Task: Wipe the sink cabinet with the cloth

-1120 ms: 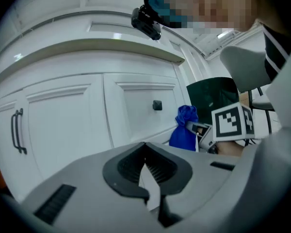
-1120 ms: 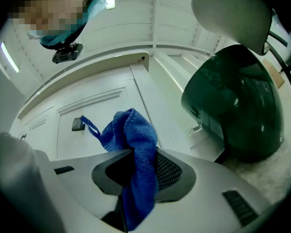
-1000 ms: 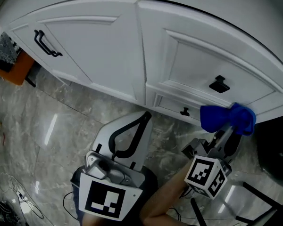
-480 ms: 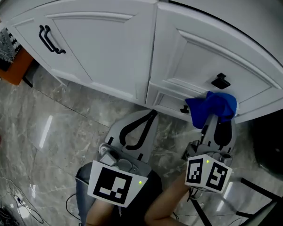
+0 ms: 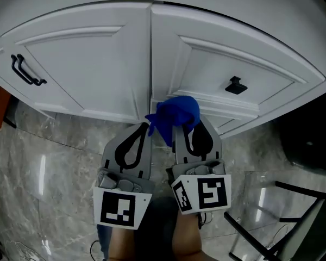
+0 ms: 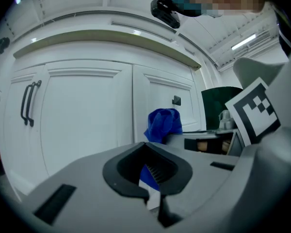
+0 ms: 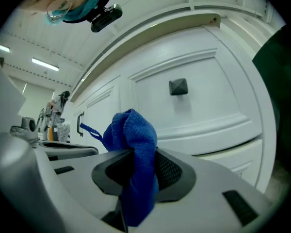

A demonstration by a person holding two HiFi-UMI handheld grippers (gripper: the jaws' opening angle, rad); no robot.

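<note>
The white sink cabinet (image 5: 98, 64) fills the far side. Near its base the right gripper (image 5: 180, 128) clamps the blue cloth (image 5: 174, 116), bunched at the foot of the right door beside the middle seam. The left gripper (image 5: 144, 126) sits just left, jaws together on nothing.

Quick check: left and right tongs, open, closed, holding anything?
Left tongs: closed, holding nothing.
Right tongs: closed on the blue cloth.
</note>
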